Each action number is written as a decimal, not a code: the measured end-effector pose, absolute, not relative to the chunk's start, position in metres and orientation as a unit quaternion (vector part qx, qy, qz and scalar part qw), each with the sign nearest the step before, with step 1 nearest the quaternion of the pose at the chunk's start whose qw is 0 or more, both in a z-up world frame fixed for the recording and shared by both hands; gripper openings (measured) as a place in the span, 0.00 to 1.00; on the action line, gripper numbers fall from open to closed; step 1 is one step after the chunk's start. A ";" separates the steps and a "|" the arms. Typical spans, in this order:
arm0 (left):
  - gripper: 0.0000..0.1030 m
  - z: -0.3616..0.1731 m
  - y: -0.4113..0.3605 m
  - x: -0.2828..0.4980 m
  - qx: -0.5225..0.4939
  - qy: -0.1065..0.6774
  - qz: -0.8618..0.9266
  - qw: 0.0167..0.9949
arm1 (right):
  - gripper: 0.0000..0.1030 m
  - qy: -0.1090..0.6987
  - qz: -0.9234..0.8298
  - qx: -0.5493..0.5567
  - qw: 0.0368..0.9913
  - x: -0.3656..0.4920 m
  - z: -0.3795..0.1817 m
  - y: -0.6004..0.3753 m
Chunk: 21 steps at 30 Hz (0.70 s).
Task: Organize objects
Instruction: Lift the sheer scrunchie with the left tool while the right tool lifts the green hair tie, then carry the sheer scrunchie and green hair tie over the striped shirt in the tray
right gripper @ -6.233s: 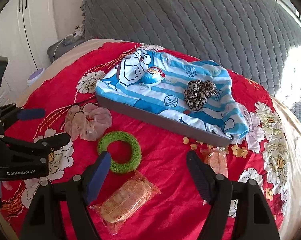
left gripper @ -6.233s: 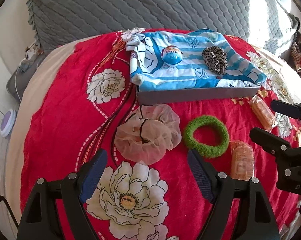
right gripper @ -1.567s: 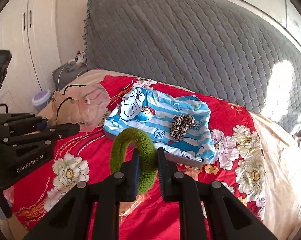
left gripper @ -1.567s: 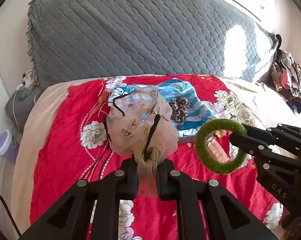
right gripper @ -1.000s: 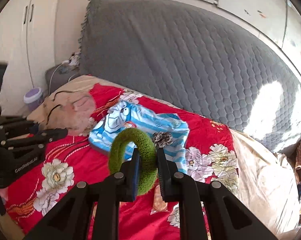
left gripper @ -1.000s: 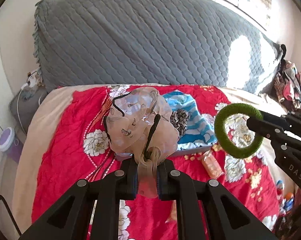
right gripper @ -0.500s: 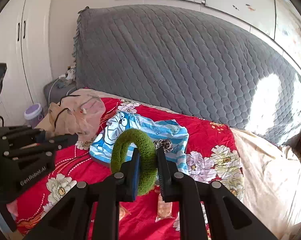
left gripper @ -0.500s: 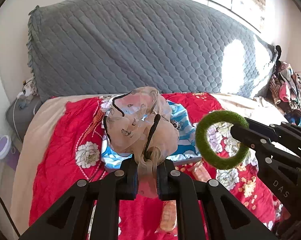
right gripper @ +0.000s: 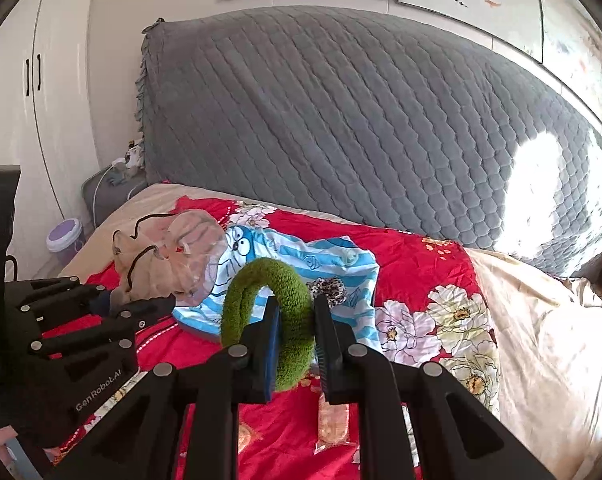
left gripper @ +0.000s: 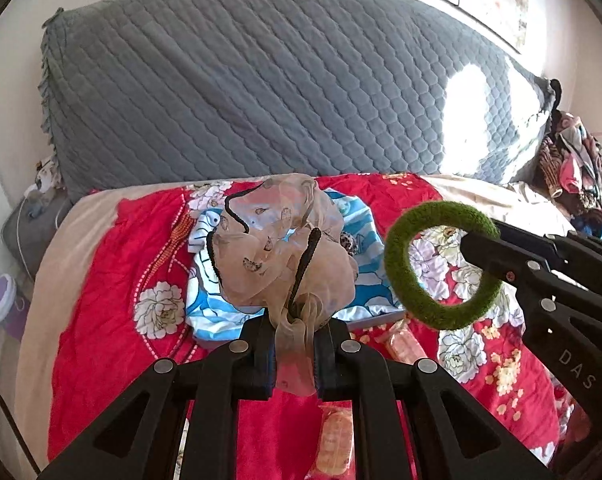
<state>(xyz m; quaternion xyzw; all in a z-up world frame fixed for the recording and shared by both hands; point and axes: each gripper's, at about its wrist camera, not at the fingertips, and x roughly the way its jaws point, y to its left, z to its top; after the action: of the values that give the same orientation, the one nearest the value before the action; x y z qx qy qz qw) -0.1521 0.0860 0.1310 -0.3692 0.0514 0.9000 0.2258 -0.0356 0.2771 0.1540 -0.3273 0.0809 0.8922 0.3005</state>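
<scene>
Bedroom scene: two handheld grippers lift hair ties above a red floral bedspread (left gripper: 113,288), with a grey quilted headboard (left gripper: 261,80) behind.

Left gripper (left gripper: 295,354) is clamped on a sheer beige scrunchie (left gripper: 285,256), gauzy and crumpled, with thin black cord looped through it. Right gripper (right gripper: 295,346) is pinched tight on a fuzzy green hair ring (right gripper: 273,320), thick and round like a small wreath. Both items hang in the air over the bed, near a shallow grey tray (right gripper: 199,332) lined with blue-and-white striped cartoon cloth (right gripper: 325,260). A leopard-print scrunchie (right gripper: 327,290) already lies on that cloth, so sorting looks partly done. Two clear-wrapped orange snack packets (left gripper: 335,438) lie flat on the bedspread, seemingly still to be gathered. The held pieces appear bound for the tray and not yet placed.
</scene>
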 end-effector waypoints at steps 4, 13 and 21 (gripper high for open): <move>0.13 0.129 0.089 -0.160 -0.366 0.059 0.901 0.224 | 0.16 0.078 0.890 -0.331 0.304 -0.038 0.149 0.282; 0.13 0.119 0.096 -0.178 -0.373 0.057 0.898 0.226 | 0.16 0.086 0.887 -0.333 0.306 -0.046 0.141 0.294; 0.13 0.114 0.104 -0.194 -0.373 0.059 0.897 0.231 | 0.16 0.090 0.886 -0.340 0.303 -0.058 0.135 0.302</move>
<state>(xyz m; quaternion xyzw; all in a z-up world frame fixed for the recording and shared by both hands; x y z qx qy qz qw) -0.1939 0.1036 0.1144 -0.3726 0.0586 0.8968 0.2314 -0.0584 0.3019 0.1346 -0.3400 0.0901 0.8856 0.3034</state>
